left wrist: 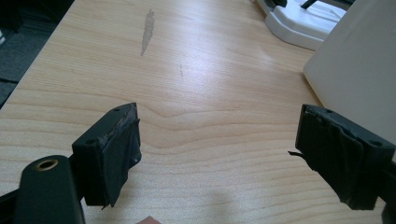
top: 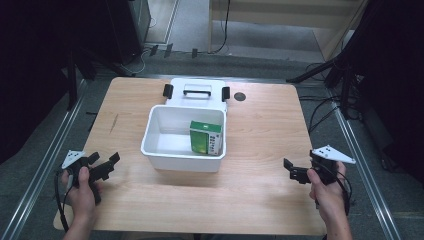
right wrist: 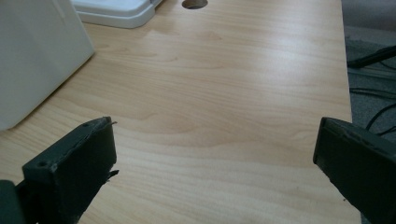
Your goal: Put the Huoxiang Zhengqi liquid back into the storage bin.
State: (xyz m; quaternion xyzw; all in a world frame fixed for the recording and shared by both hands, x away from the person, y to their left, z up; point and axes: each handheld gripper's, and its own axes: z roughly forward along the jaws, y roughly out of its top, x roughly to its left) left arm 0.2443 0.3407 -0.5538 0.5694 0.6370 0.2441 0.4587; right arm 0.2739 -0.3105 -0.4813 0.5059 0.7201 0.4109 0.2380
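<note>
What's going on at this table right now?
A person sits at the light wooden table with a handheld gripper in each hand. The left gripper and right gripper are both open and empty, apart from the white plastic bin between them. A green cardboard box stands inside the bin. The bin's white lid lies behind it.

A light wooden table (top: 260, 145) with rounded corners is seen from above. A white plastic bin (top: 172, 157) is set near its middle, and a white lid (top: 197, 90) with a handle and two black clips is laid flat just behind the bin, at the far edge. A round cable hole (top: 240, 96) is cut into the tabletop right of the lid. A dark streak (left wrist: 147, 31) is marked on the wood left of the bin.
</note>
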